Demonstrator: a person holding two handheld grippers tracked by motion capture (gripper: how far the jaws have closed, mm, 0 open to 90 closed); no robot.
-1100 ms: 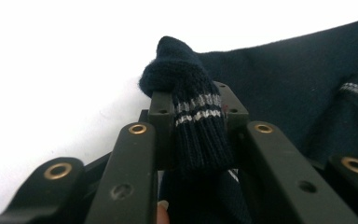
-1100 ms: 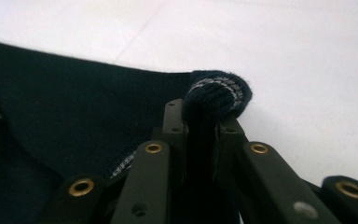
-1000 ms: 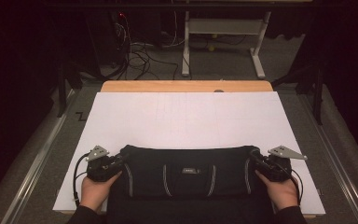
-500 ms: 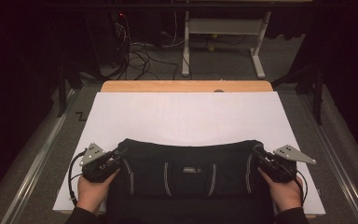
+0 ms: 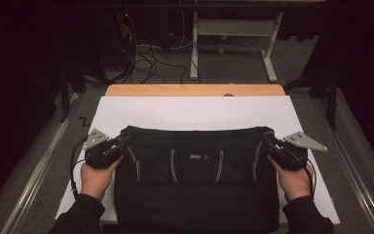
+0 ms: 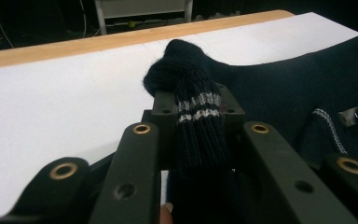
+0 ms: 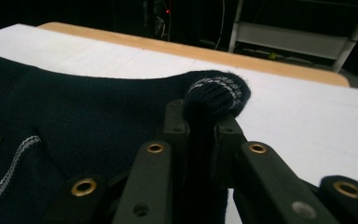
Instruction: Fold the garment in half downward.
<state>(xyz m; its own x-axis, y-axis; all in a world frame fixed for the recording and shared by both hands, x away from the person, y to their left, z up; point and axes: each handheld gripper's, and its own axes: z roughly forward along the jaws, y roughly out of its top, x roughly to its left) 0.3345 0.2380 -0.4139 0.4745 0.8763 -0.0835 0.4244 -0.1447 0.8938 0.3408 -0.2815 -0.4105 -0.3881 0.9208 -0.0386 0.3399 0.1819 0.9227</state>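
Since half a second ago both hands have carried the far edge of the dark sweater (image 5: 197,161) a little farther up the desk (image 5: 195,109), so the folded band now lies deeper on the white sheet. The left claw (image 5: 121,142) is clamped on the knitted, striped corner at the garment's left end, the fabric bunched between its jaws in the left gripper view (image 6: 193,109). The right claw (image 5: 268,141) is likewise closed tight on the opposite ribbed corner, seen pinched in the right gripper view (image 7: 209,105).

The step in hand looks like a fold or spreading pull: both corners are held, the top part stretched between them. The next move probably calls for both claws to travel together at even height and keep the edge taut, then lay it down flat before letting go.

The sweater sits at the near middle of the desk, its lower part hanging over the near edge. The held band's long axis runs left to right; the label (image 5: 196,157) faces up
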